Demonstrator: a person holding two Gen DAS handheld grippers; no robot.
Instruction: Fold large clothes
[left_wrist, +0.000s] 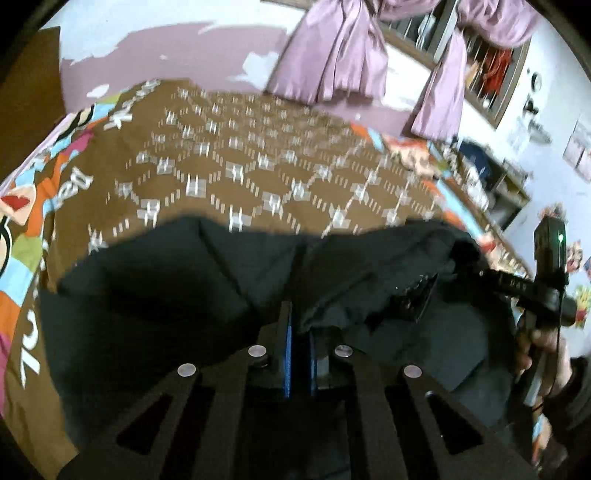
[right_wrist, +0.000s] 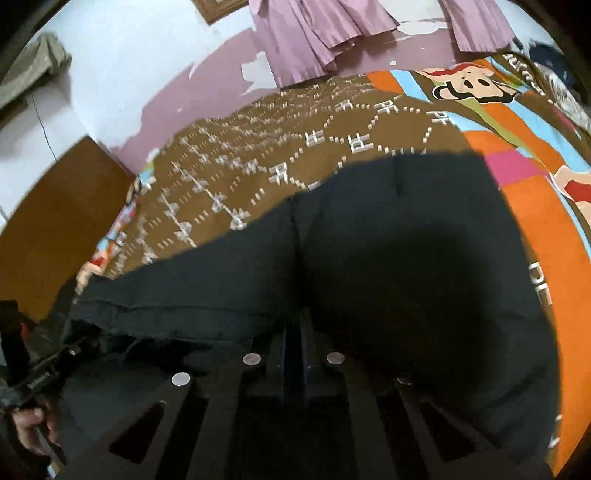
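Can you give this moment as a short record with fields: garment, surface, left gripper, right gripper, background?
garment: black garment, spread on the bed
surface: brown patterned bedsheet with cartoon border
left gripper: fingers closed on the garment's near edge
right gripper: fingers closed on the garment's near edge
background: pink curtains, window

1. A home bedroom: a bed under a brown bedspread (left_wrist: 236, 173) with cartoon faces and bright stripes fills the middle of both views.
2. At 12 o'clock, pink curtains (left_wrist: 332, 55) hang over a barred, wood-framed window (left_wrist: 480, 70).
3. The wall (right_wrist: 122, 62) shows peeling pink paint over white.
4. At 3 o'clock in the left view, cluttered shelves (left_wrist: 491, 177) line the wall.
5. At 9 o'clock in the right view stands a wooden door (right_wrist: 55, 229).
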